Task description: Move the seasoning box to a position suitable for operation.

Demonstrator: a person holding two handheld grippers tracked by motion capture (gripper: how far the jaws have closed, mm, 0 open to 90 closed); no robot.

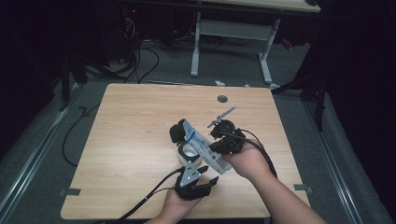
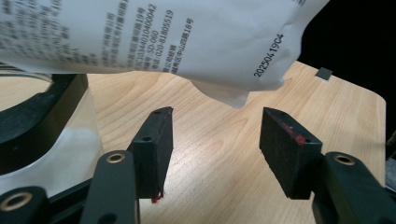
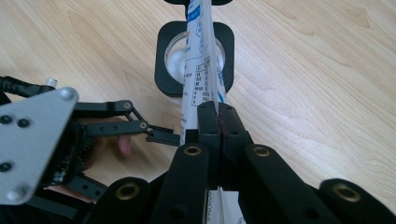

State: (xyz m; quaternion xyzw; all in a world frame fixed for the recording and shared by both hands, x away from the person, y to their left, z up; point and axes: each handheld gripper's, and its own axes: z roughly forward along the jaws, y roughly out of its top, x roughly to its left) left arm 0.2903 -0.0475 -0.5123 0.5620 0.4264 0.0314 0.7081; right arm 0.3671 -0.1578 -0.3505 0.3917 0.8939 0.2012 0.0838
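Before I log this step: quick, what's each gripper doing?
Left gripper: open, fingers empty, just below the white packet's corner.
Right gripper: closed on the white packet, held over the container.

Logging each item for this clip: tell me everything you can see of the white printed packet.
The white packet is a flat, soft pouch, plastic by its look, with black print, blue markings and a stamped code near one crinkled corner. The right gripper is shut on it, holding it on edge, slanted above the clear container with a square black rim on the table. The left gripper is open just under its lower corner, not touching.
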